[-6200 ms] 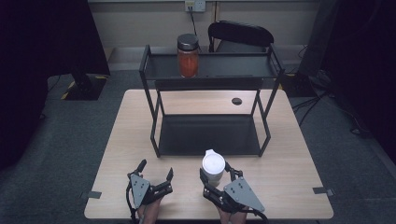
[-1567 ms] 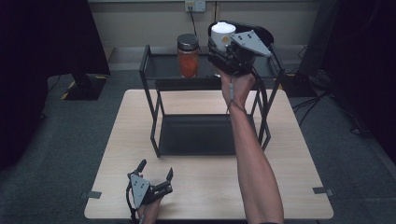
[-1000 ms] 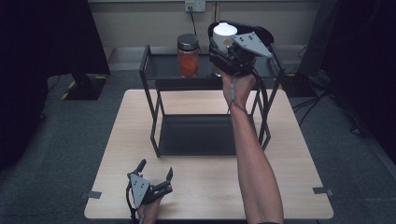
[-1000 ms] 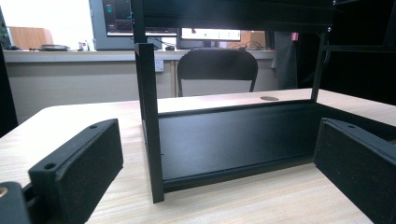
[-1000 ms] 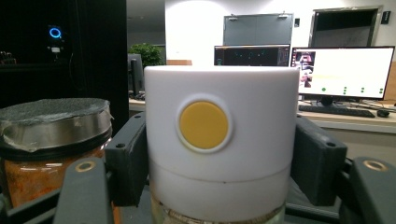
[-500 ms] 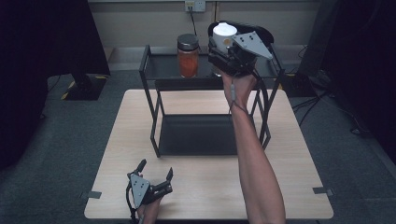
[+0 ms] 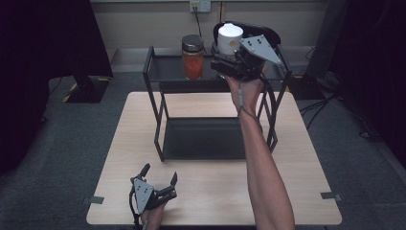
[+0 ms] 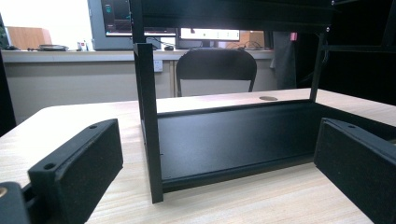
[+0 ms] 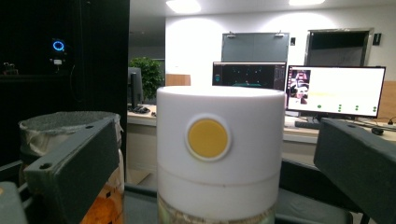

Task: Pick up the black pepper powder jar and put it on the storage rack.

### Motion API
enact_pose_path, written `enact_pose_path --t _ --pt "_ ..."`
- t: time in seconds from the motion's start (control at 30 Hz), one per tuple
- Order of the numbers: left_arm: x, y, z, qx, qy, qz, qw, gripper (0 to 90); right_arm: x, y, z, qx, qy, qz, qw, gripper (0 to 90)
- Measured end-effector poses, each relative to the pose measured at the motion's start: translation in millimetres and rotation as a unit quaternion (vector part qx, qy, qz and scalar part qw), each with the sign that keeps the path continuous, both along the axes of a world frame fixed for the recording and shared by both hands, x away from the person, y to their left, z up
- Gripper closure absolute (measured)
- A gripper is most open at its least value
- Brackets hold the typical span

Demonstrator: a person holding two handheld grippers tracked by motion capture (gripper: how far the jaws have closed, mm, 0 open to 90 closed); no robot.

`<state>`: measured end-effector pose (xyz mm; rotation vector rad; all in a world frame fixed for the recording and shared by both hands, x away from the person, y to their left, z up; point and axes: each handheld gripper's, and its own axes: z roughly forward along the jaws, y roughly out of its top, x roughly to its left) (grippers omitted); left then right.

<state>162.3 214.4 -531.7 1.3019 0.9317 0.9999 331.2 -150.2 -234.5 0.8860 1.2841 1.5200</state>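
Since the earlier frames our right gripper [image 7: 229, 63] has carried the white-lidded jar [image 7: 229, 39] from the table's [image 7: 297, 143] front edge up to the black rack's [image 7: 158, 115] top shelf beside the orange jar [image 7: 192, 57], jaws now parted around it with gaps at both sides, while our left gripper [image 7: 159, 178] rests wide open at the near edge.

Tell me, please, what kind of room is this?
Probably an office or lab used for recording. Lit monitors stand on a desk behind, a folding chair sits beyond the wooden table, and tape marks are stuck on the carpet by the table's corners.
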Motion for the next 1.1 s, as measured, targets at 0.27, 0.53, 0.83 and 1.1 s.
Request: enact_pose_path --t 0.27,0.53,0.83,1.1 --pt "-0.1 0.3 0.2 0.002 0.0 0.0 1.0 0.5 -7.1 0.2 -11.8 0.003 -0.004 -0.002 1.0 0.0" --pt "-0.1 0.1 0.1 0.002 0.0 0.0 1.0 0.5 -20.0 -3.0 -19.5 0.002 -0.015 -0.002 0.9999 0.0" --pt "0.0 0.1 0.1 0.001 0.0 0.0 1.0 0.5 -34.9 -15.9 -29.0 -0.011 -0.029 -0.007 0.9995 0.0" --pt "0.0 0.1 0.1 0.001 0.0 0.0 1.0 0.5 -49.8 -28.8 -42.5 0.009 -0.031 -0.002 0.9995 0.0"
